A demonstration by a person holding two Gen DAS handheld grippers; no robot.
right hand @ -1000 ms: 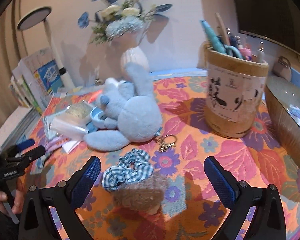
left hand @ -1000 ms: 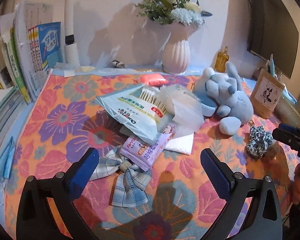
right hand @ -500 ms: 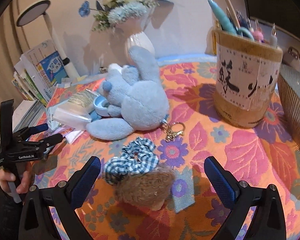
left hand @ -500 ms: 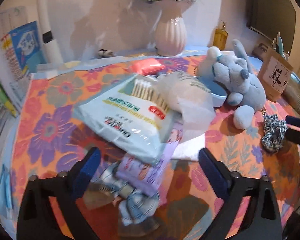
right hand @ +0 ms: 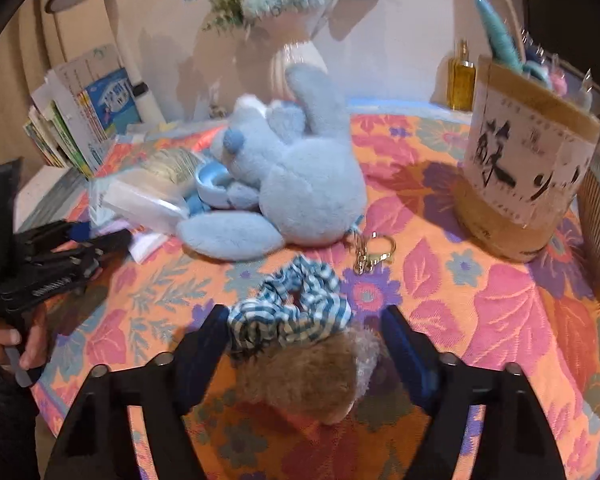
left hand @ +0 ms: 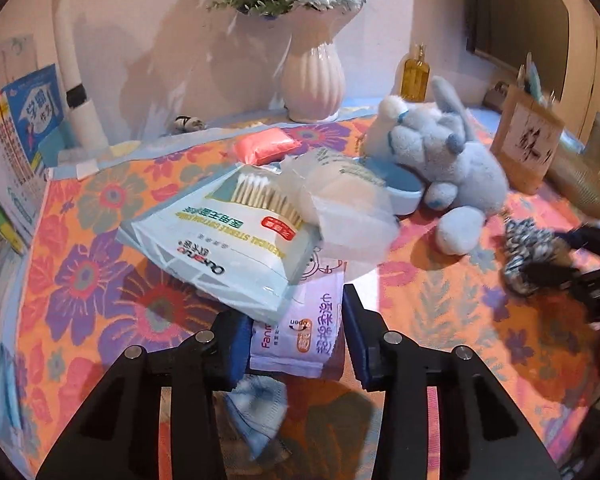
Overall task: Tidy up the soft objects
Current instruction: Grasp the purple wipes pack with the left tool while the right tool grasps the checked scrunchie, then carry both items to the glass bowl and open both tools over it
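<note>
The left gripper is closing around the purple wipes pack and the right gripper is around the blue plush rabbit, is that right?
Not quite. The left gripper does have its jaws either side of the wipes pack, but the right gripper brackets the checked scrunchie and a brown fuzzy item; the rabbit lies beyond, per the right wrist view.

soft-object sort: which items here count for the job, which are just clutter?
Job:
- plush rabbit
- checked scrunchie
- brown fuzzy scrunchie
- plaid bow
- purple tissue pack

Clutter:
- vase
- pen holder
- amber bottle
- books
- cotton swab bag
</note>
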